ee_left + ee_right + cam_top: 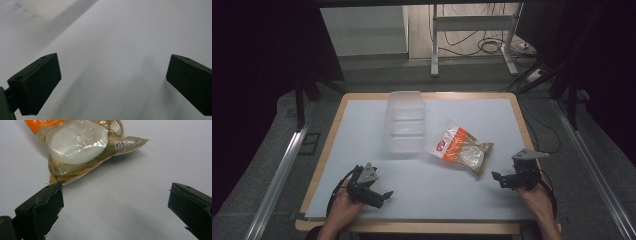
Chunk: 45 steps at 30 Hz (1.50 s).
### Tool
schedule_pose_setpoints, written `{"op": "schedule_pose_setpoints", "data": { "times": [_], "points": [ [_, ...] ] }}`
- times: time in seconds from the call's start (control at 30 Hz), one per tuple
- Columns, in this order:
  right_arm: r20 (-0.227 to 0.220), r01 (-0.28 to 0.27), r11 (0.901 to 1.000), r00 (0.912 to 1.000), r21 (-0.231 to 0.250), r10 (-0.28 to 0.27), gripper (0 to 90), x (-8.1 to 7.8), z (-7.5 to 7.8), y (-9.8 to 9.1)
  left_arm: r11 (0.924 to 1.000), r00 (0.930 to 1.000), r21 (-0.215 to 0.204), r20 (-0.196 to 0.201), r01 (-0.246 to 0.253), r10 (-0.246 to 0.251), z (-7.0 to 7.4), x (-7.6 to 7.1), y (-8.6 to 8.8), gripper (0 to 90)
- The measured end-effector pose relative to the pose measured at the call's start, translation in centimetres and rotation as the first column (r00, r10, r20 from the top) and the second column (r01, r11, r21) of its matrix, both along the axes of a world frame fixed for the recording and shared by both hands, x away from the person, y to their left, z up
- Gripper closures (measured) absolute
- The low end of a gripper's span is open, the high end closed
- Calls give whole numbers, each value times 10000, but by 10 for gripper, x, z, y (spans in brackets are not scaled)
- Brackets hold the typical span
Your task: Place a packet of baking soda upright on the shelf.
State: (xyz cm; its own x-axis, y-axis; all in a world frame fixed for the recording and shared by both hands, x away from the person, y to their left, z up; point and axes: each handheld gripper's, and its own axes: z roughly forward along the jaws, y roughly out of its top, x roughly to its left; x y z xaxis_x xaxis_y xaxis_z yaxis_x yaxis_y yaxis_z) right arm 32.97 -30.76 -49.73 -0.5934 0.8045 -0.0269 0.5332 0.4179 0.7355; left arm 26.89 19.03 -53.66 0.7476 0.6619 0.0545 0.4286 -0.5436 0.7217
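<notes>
Open sheet up front, two obstacles mid-table

We're seeing bare table [362, 135] flanking the snack bag [460, 148] and clear container [405, 122], which are sitting just beside each other.

Wooden-rimmed table [328, 150], covered by a white sheet [472, 195] almost edge to edge. Toward the far edge, left of centre: a clear plastic container [405, 121], lying directly on the sheet. Just right of it, near the middle of the tabletop: a sealed snack bag [460, 149], orange and brown, flat, turned askew to the edges.
</notes>
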Motion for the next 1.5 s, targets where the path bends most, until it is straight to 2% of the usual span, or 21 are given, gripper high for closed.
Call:
{"op": "schedule_pose_setpoints", "data": {
  "times": [0.67, 0.87, 0.9, 1.07, 1.13, 1.27, 1.37, 1.43, 1.5],
  "points": [
    [72, -68, 10000, 10000, 61, 68, 0, 1, -3, 5, 9993, 9999, -348, -100, -125, 121, 2, 0, 4, 10],
    [108, 64, 10000, 9999, 56, -65, 0, 1, -3, 7, 9985, 9998, -519, -149, -157, 149, 3, 1, 6, 22],
    [95, 250, 9996, 9996, 132, -251, 0, 1, -2, 9, 9983, 9997, -553, -153, -175, 167, 3, 1, 6, 23],
    [62, 423, 9986, 9991, 313, -425, 6, 3, 1, 11, 9978, 9997, -633, -150, -195, 185, 4, 1, 7, 29],
    [-102, 421, 9979, 9991, 491, -416, 18, 6, 4, 14, 9978, 9997, -628, -160, -200, 190, 4, 2, 7, 33],
    [-277, 337, 9984, 9991, 451, -324, 27, 9, 6, 17, 9976, 9996, -653, -146, -241, 232, 4, 2, 7, 37],
    [-372, 292, 9975, 9989, 651, -268, 44, 12, 8, 18, 9977, 9995, -605, -30, -306, 304, 4, 2, 8, 37],
    [-352, 251, 9978, 9991, 619, -229, 73, 14, 10, 20, 9978, 9995, -586, -9, -320, 320, 5, 1, 8, 36],
    [-292, 228, 9984, 9993, 508, -214, 144, 16, 12, 21, 9979, 9994, -550, 4, -335, 335, 4, 1, 8, 35]
  ]
}}
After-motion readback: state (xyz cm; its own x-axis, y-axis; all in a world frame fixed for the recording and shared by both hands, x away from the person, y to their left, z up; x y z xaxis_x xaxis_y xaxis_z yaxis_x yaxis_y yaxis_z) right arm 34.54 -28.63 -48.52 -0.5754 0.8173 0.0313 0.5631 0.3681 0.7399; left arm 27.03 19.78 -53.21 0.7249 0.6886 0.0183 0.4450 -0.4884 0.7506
